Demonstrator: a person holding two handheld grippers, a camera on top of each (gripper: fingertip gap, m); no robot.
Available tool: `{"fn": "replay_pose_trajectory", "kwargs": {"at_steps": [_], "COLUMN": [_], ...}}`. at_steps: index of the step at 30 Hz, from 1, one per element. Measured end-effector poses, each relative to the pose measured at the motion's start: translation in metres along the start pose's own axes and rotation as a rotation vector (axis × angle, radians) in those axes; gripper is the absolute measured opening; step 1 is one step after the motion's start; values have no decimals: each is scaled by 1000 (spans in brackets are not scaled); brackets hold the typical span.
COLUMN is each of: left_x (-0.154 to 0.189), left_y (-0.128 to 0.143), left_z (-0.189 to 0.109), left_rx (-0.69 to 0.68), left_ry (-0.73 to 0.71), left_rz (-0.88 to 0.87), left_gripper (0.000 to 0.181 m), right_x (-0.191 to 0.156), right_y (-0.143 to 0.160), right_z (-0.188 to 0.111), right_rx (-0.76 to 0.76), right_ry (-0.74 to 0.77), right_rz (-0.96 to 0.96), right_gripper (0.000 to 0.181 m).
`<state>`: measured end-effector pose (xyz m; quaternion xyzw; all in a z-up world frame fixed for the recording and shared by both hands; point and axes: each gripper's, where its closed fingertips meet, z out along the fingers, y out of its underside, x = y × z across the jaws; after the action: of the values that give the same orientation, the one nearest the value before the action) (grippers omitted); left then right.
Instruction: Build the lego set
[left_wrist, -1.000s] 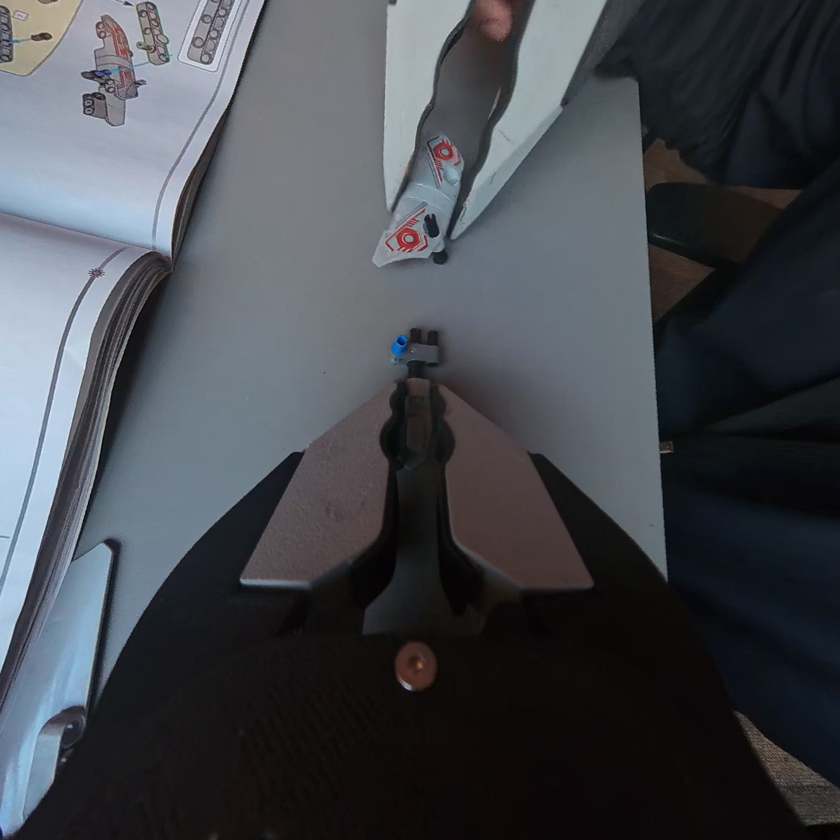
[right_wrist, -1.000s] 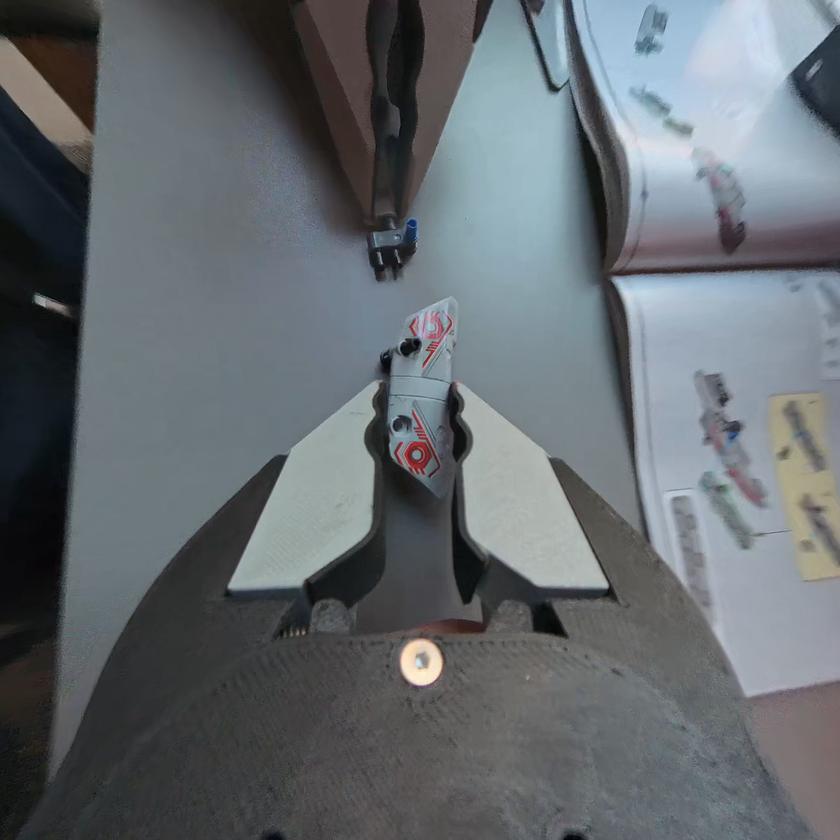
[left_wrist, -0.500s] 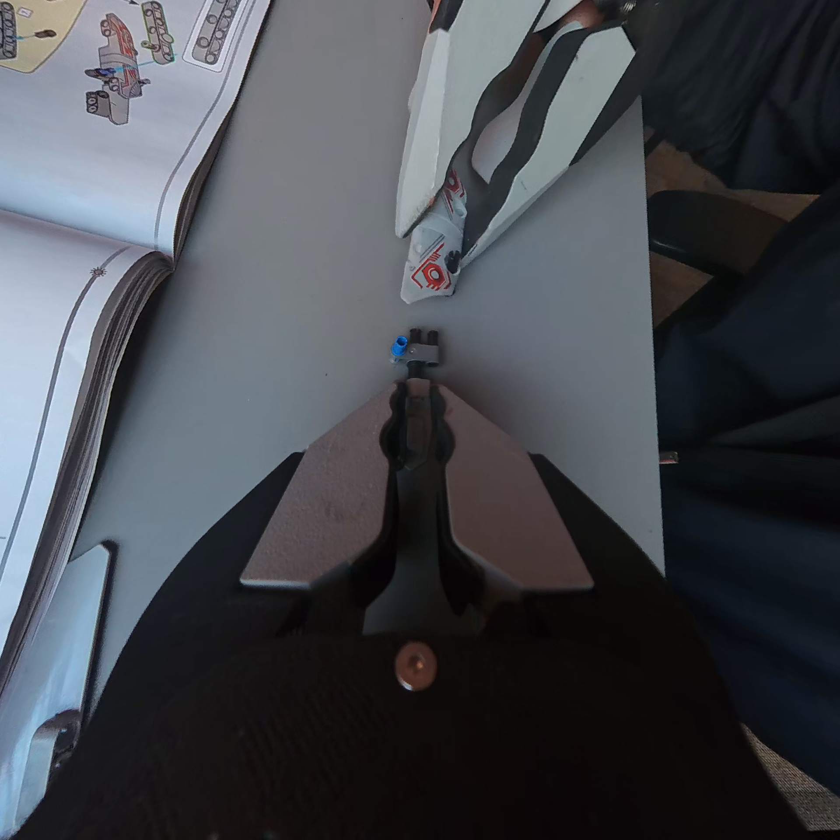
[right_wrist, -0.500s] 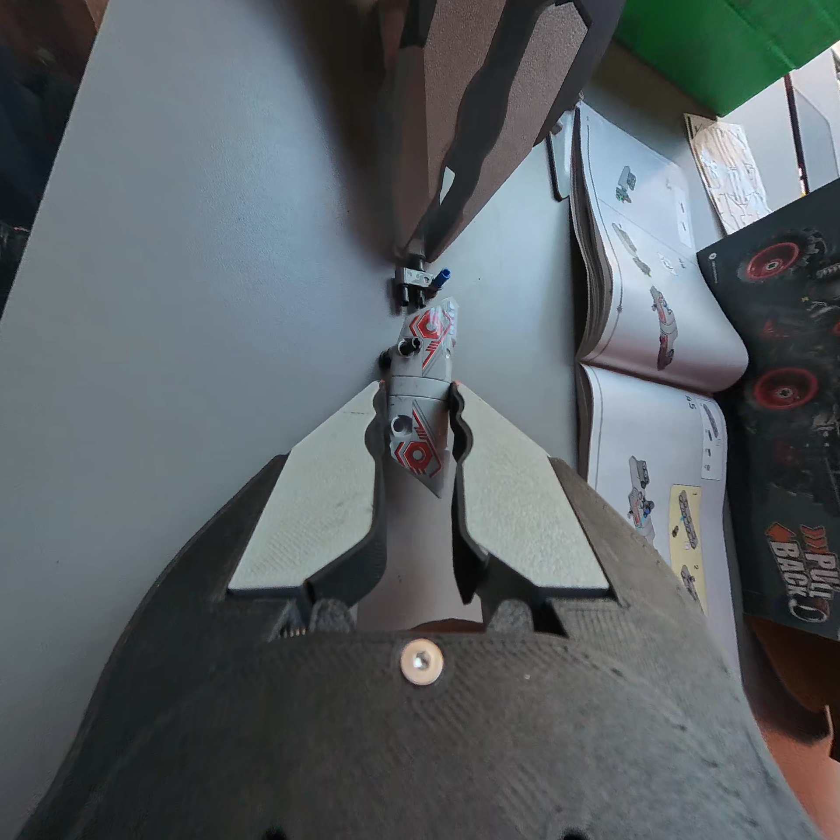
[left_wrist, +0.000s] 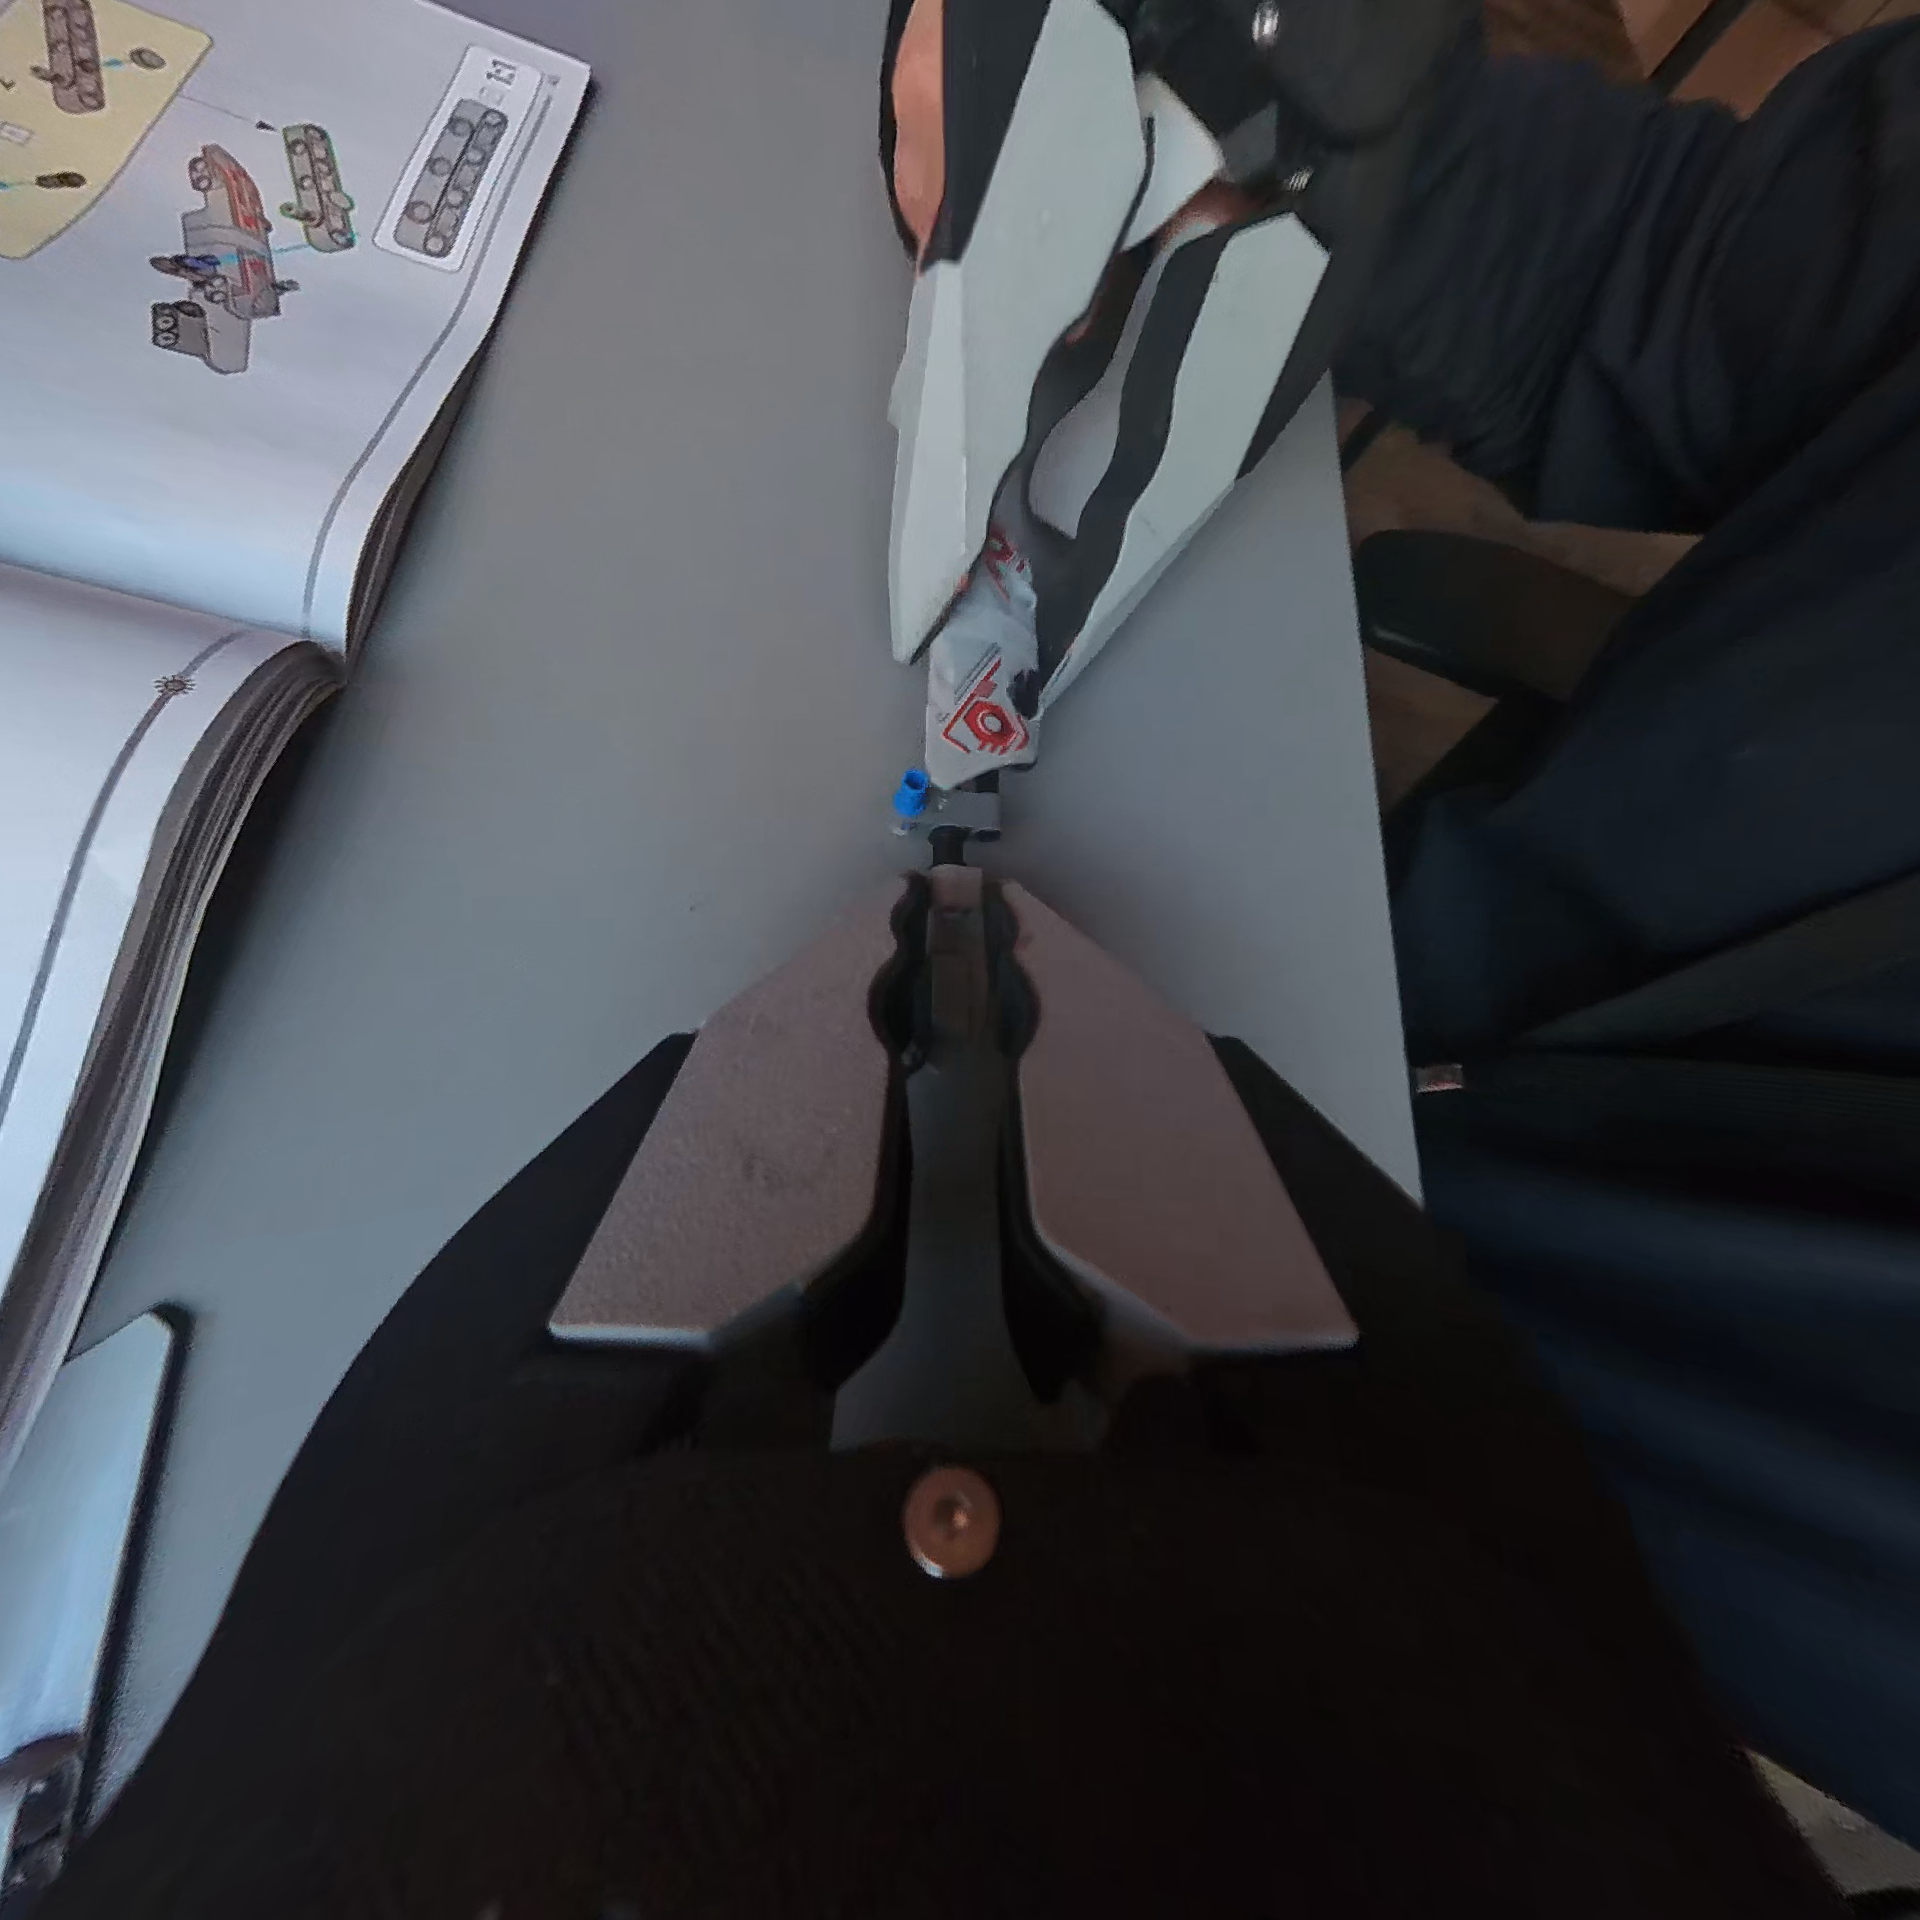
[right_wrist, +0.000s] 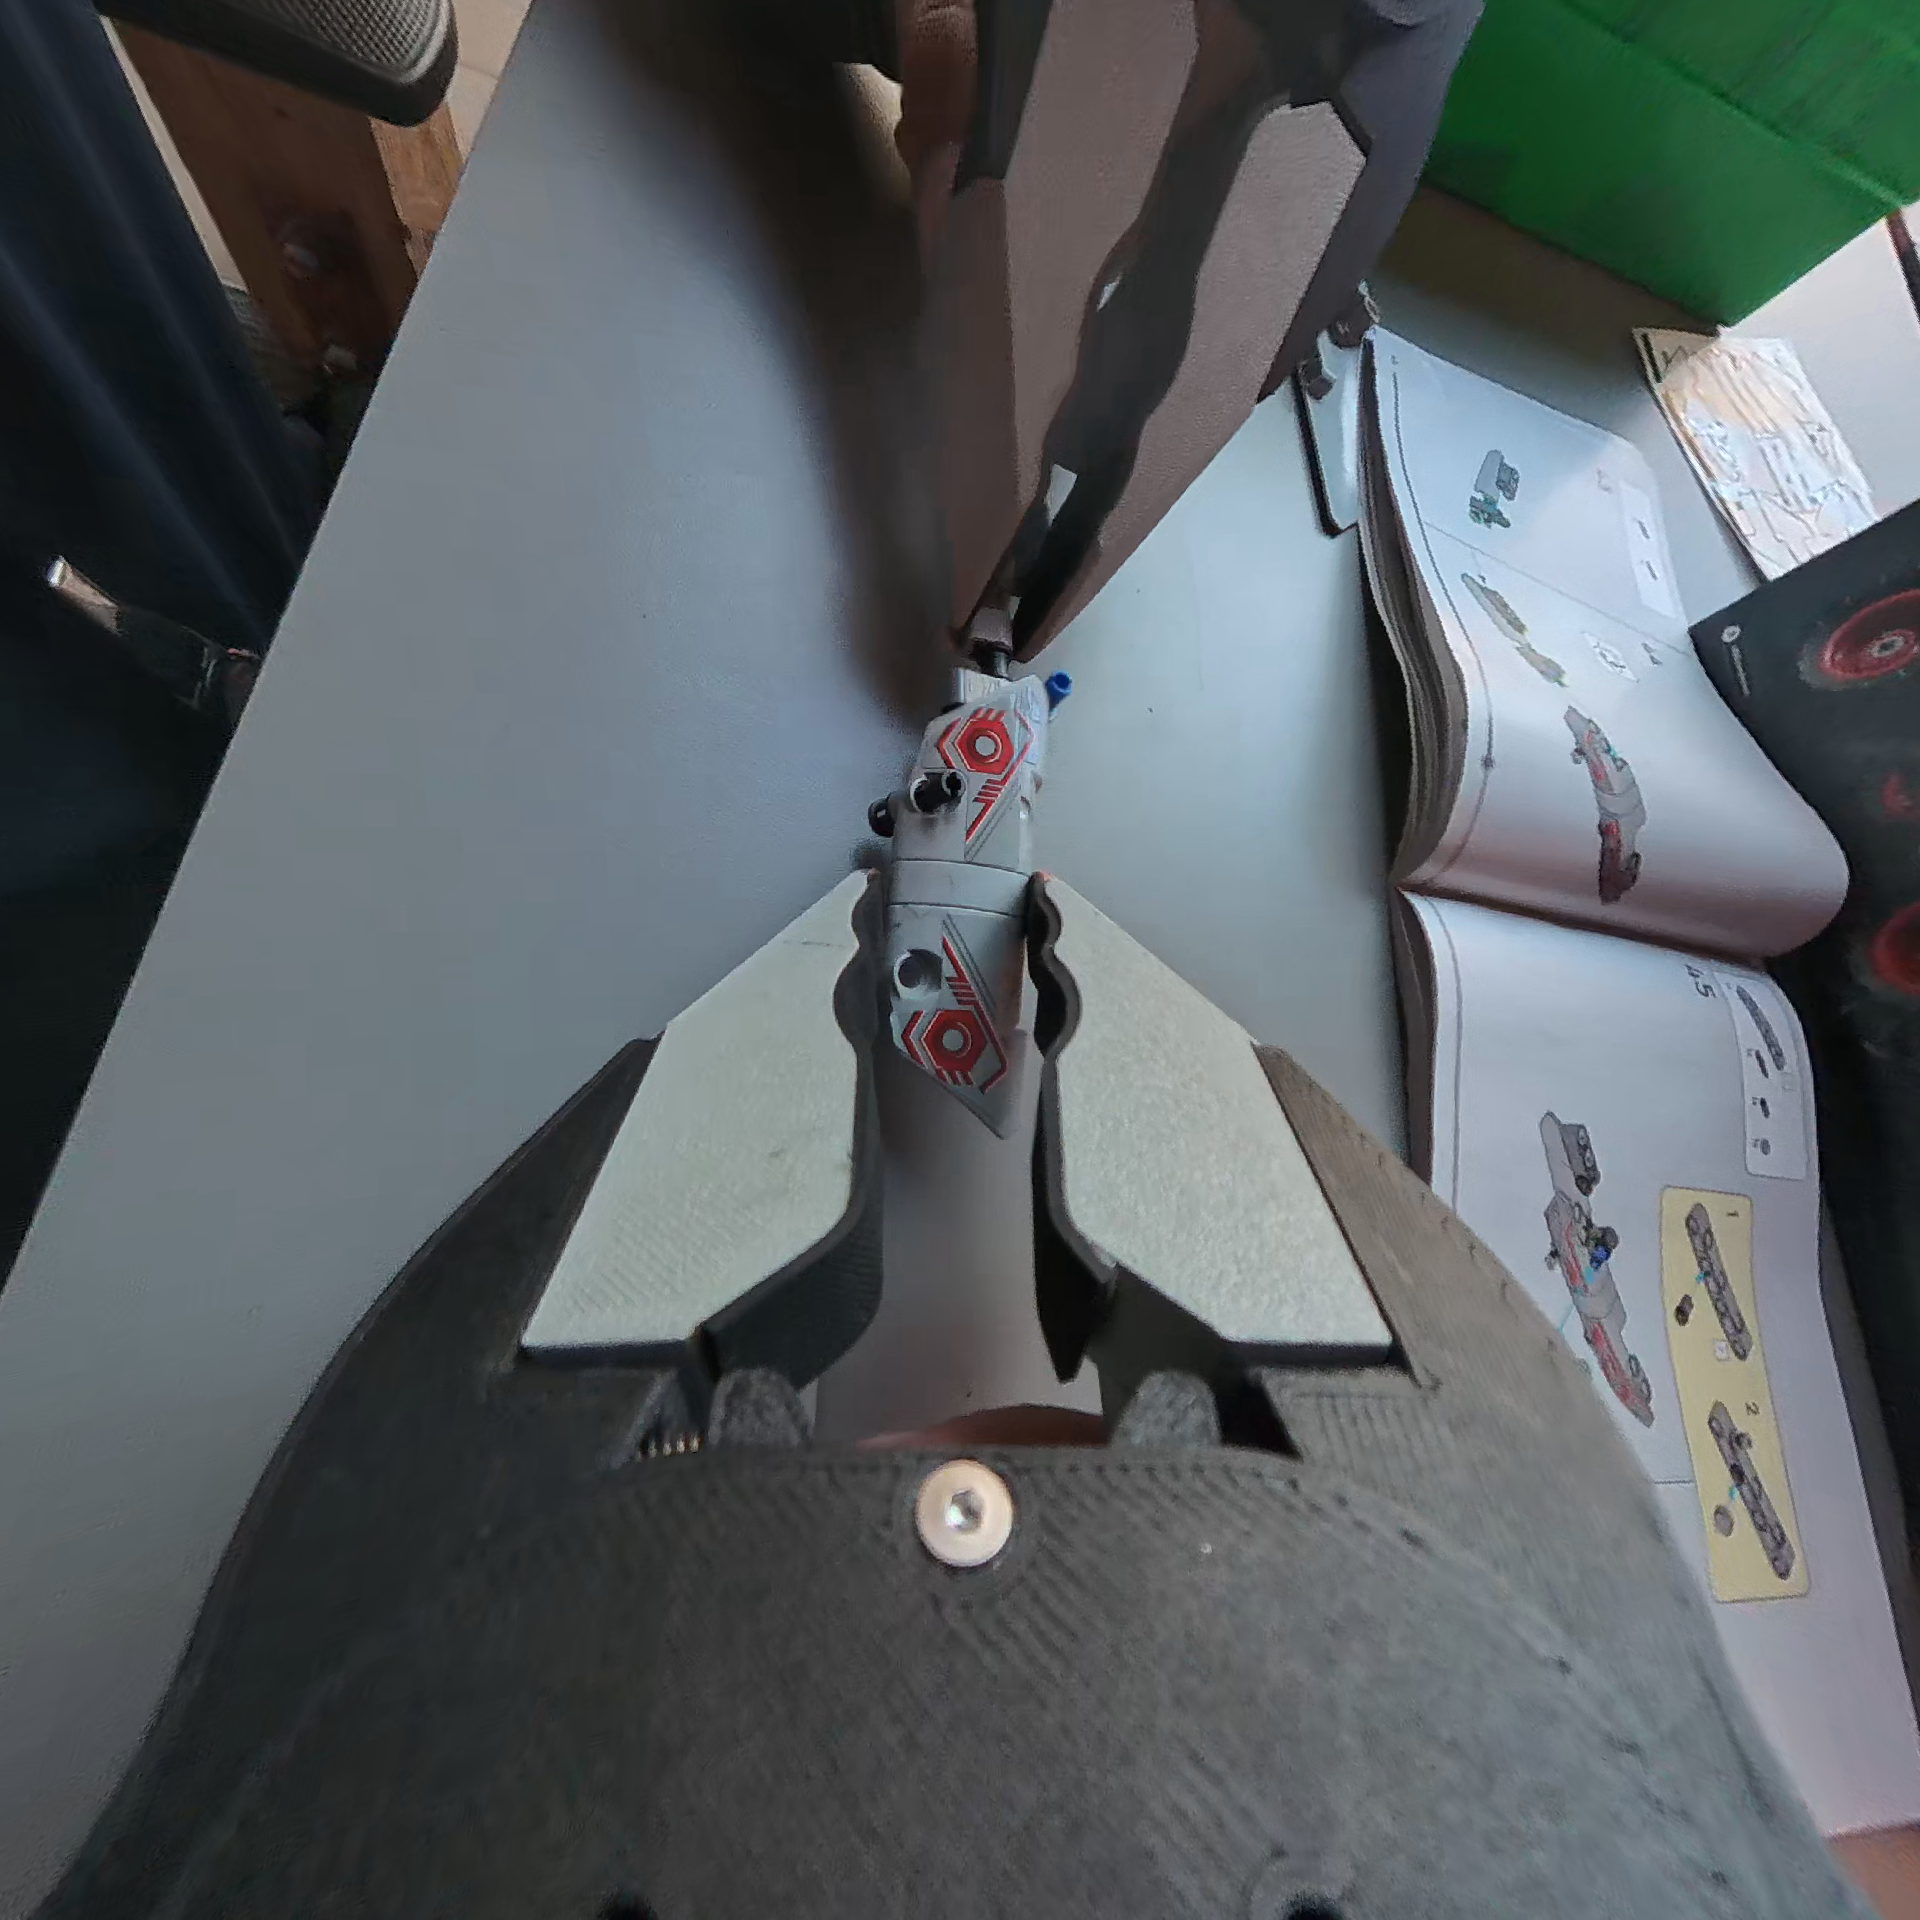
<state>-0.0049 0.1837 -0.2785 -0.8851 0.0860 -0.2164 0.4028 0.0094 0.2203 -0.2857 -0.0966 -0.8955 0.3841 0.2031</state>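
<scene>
The grey bench (right_wrist: 623, 520) carries everything, with an open instruction booklet (right_wrist: 1558, 727) lying flat along one side, its pages showing build diagrams, and a dark printed box (right_wrist: 1860, 727) beyond it at the edge of the right wrist view. A green box (right_wrist: 1662, 125) stands at the far end.

Over the middle of the bench the two tools meet nose to nose. The right hand-held gripper (right_wrist: 951, 894) is clenched on a grey panel assembly (right_wrist: 966, 831) with red hexagon markings; its jaws press the flanks of the lower panel, while the upper panel juts forward past the tips. The left hand-held gripper (left_wrist: 956, 883) is closed on the stem of a small grey connector (left_wrist: 961, 810), which carries a blue pin (left_wrist: 911, 795) sticking out to one side. The connector's far face looks to be touching the tip of the panel assembly, though whether any pin has entered a hole cannot be told.

Both pieces are probably light, hard, stiff plastic with smooth, slippery faces, so a grip on flat, parallel sides is likely to hold best. The panel assembly seems jointed between its two halves and may hinge or pop apart if pushed off-axis; black pins (right_wrist: 914, 800) on its side should stay clear of the jaws. The connector is tiny and held only by its narrow stem, so it could twist or slip when press-fit force arrives.
</scene>
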Motion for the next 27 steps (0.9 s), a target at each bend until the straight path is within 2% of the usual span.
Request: {"fn": "replay_pose_trajectory", "kwargs": {"at_steps": [1,7,27], "left_x": [1,3,2], "left_y": [-1,-1,-4], "left_z": [-1,1,3], "left_rx": [8,7,20], "left_ry": [11,15,-5], "left_rz": [-8,5,-24], "left_gripper": [8,8,8], "right_x": [-1,-4,1], "right_y": [0,-3,-4], "right_z": [1,5,10], "right_rx": [-2,-9,-24], "right_ry": [4,42,70], "right_rz": [-16,-128,-100], "right_gripper": [25,25,24]}}
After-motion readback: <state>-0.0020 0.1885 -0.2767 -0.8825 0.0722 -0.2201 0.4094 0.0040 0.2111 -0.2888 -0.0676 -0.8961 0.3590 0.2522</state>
